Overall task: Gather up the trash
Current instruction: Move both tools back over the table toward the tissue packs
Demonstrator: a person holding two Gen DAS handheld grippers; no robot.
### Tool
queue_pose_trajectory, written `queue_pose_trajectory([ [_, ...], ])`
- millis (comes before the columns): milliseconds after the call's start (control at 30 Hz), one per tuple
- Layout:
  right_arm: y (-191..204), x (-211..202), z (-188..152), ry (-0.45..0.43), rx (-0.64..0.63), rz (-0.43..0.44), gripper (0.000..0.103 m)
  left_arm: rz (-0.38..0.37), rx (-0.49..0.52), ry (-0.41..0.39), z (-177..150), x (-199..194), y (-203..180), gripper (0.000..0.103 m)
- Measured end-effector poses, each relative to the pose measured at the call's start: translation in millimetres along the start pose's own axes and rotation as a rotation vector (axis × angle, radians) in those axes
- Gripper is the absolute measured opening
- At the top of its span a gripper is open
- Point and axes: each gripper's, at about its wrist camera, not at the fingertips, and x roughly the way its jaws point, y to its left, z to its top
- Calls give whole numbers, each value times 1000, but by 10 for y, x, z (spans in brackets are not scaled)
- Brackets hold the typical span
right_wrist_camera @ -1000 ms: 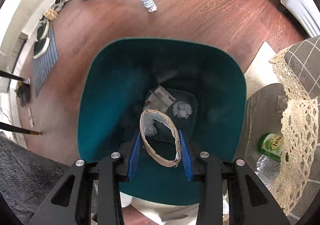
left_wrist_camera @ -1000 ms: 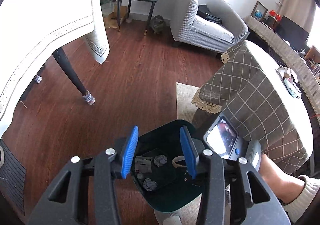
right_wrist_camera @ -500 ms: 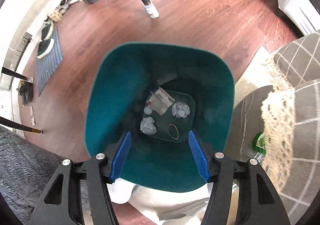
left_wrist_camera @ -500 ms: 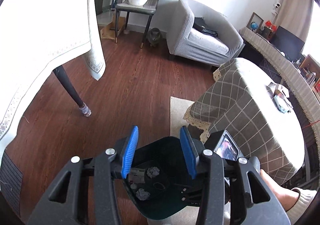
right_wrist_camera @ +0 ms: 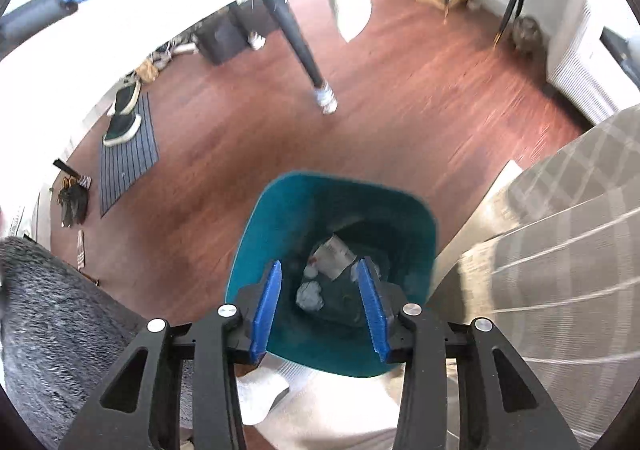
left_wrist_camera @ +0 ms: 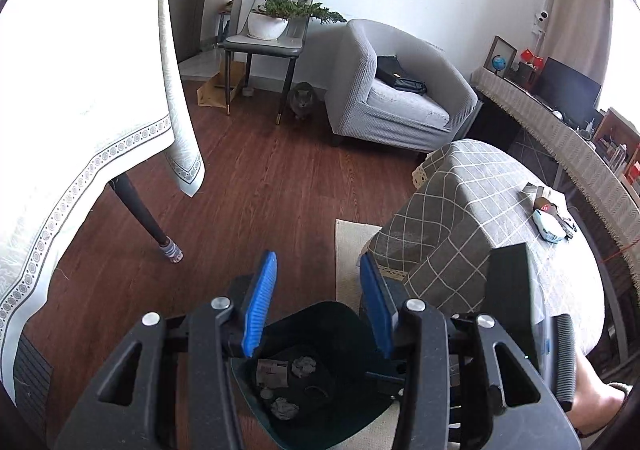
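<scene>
Teal trash bin (right_wrist_camera: 280,217) stands on the wood floor (right_wrist_camera: 240,137), at the corner of a checked-cloth desk (right_wrist_camera: 560,250). Inside, on the bottom: two crumpled paper balls (right_wrist_camera: 309,296), a flat printed wrapper (right_wrist_camera: 334,252), a thin ring (left_wrist_camera: 316,392) seen from the left wrist view. Right gripper (right_wrist_camera: 322,310) hangs above the bin mouth, pointing steeply down; fingers (right_wrist_camera: 264,314) closing, a gap between them, nothing held. Picture motion-blurred. Left gripper (left_wrist_camera: 318,310) also over the bin, angled shallower; fingers (left_wrist_camera: 260,310) apart, empty. Person's forearm shows at the left view's lower right. Beyond: white-clothed desk (left_wrist_camera: 80,89), grey armchair (left_wrist_camera: 400,89), a grey cat (left_wrist_camera: 302,99) beside a chair carrying a potted plant (left_wrist_camera: 276,15).
</scene>
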Motion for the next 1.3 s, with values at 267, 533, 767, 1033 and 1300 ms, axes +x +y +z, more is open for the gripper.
queue_pose_trajectory([
  [267, -259, -707, 59, -166, 50, -68, 41, -33, -10, -13, 60, -12, -155, 47],
  [533, -662, -1140, -84, -248, 127, -120, 41, -57, 51, -41, 115, 9, -646, 61],
  [767, -1103, -1437, -405, -297, 210, -200, 41, -80, 107, -57, 146, 90, -1139, 74],
  [1033, -1612, -1814, -692, -352, 265, -310, 54, -100, 182, -41, 105, 289, -1799, 85],
  [1300, -2119, -2072, -1182, -361, 350, -400, 71, -102, 224, -25, 43, 440, -2327, 92],
])
